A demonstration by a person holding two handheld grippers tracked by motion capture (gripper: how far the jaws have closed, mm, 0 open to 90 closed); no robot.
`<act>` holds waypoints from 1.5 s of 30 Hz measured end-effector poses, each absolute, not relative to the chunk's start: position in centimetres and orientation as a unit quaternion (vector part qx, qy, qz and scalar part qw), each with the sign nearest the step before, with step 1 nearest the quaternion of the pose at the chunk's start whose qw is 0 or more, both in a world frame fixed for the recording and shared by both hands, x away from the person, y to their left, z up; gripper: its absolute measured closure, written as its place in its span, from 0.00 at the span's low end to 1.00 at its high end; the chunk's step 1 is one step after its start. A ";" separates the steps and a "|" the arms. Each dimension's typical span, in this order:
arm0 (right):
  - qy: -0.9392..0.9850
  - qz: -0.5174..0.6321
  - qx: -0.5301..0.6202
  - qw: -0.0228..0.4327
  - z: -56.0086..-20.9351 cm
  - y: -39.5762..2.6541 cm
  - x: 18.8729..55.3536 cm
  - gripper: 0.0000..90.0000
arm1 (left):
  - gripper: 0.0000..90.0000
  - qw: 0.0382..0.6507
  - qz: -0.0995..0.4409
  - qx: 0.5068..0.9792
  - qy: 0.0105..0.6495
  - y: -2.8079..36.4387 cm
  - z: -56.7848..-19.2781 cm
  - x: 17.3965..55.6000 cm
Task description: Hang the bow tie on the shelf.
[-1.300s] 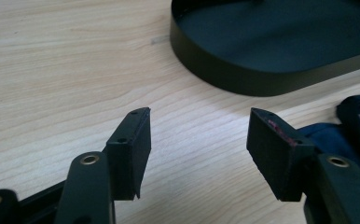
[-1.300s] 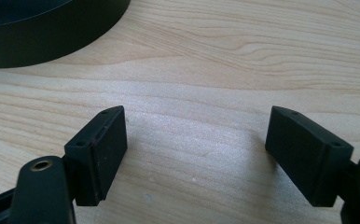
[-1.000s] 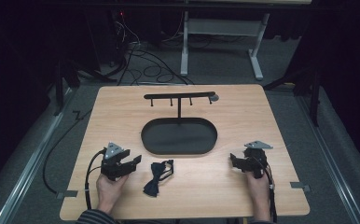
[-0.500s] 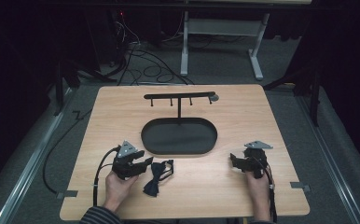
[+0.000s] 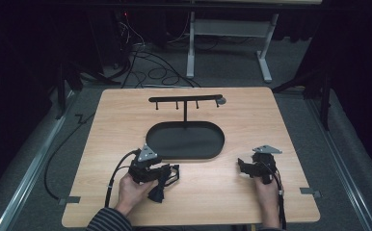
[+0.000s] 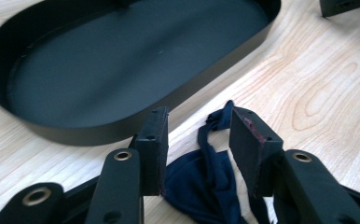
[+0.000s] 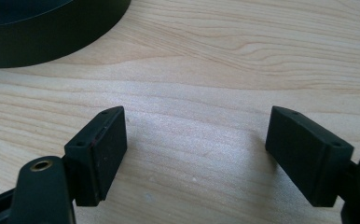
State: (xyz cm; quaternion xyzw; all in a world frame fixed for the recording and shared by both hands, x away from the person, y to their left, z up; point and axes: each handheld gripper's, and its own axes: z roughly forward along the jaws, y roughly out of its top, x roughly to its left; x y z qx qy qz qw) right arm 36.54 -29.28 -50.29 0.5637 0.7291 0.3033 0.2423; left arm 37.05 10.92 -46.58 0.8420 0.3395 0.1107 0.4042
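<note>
Left gripper: near the front edge of the tabletop, left of centre, jaws astride the dark blue bow tie and just now closing in on it
Left fingers: half-spread, cloth between the two pads; the left pad is at the fabric's edge, the right pad has a gap showing, so no pinch yet
Bow tie: lying flat on the wood just in front of the tray, a strap end curling up between the pads; in the high view it sits at the gripper's tips
Left hand: wrapped round the gripper body, striped sleeve at the front edge
Right gripper: resting low toward the front right of the tabletop, pointing left
Right fingers: spread wide, bare wood between them
Oval tray: black, mid-table, empty, its rim close behind the bow tie
Hook stand: black T-bar rising from the tray's far side
Tabletop: light wood
</note>
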 end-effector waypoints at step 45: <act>0.730 0.304 0.562 0.241 -50.3 -29.3 36.5 0.23 | 0.98 0.388 0.098 0.849 0.344 11.4 -47.1 37.4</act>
